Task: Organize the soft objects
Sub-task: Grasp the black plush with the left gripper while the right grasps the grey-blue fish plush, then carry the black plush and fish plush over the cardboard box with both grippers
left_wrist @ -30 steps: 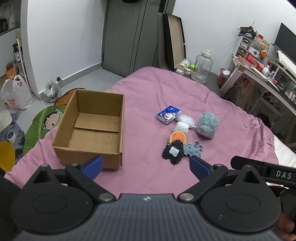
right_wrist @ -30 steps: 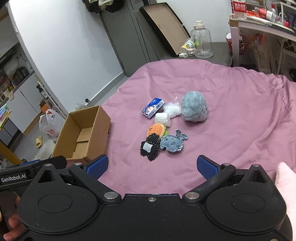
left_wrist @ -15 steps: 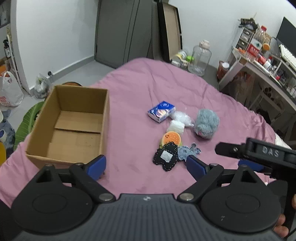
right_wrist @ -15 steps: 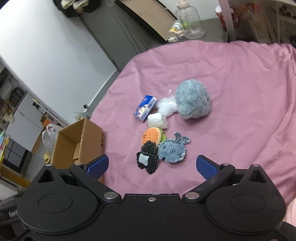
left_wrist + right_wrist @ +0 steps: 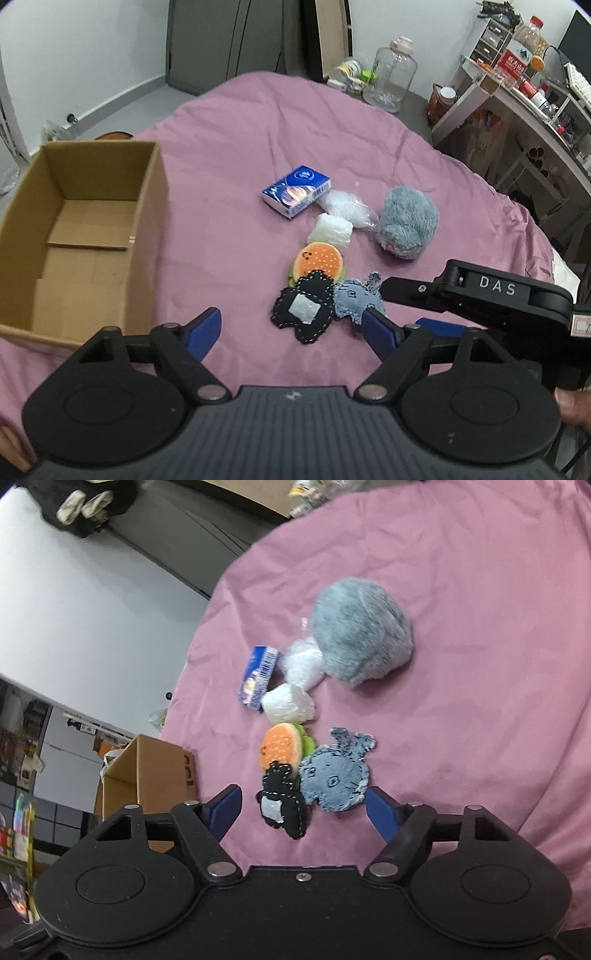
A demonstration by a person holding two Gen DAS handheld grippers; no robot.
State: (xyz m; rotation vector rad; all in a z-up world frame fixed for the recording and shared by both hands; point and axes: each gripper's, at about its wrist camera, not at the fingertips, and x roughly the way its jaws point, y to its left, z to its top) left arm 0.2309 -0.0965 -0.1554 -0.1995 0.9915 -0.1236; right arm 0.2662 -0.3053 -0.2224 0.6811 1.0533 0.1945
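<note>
Nearest, the left gripper (image 5: 291,330) is held over the pink bedspread (image 5: 229,184) with its jaws apart; they have just been closing, and nothing is pressed between them. The right gripper (image 5: 304,808) is likewise held with jaws apart and just closing, its blue pads flanking two toys without touching them.

The black felt toy (image 5: 303,312) is taken as the landmark. It is seen just beyond both grippers, lying flat on the bedspread. Touching its right side, a blue denim whale (image 5: 354,299) is found. Just behind it, partly overlapped, an orange burger plush (image 5: 319,258) is set. Further behind, a small white wrapped bundle (image 5: 330,230) and a clear plastic bag (image 5: 345,206) are seen, with a grey-blue fluffy plush (image 5: 406,225) to the far right and a blue tissue pack (image 5: 297,194) beyond. Well to the left, an open cardboard box (image 5: 147,229) is placed on the bed.
</note>
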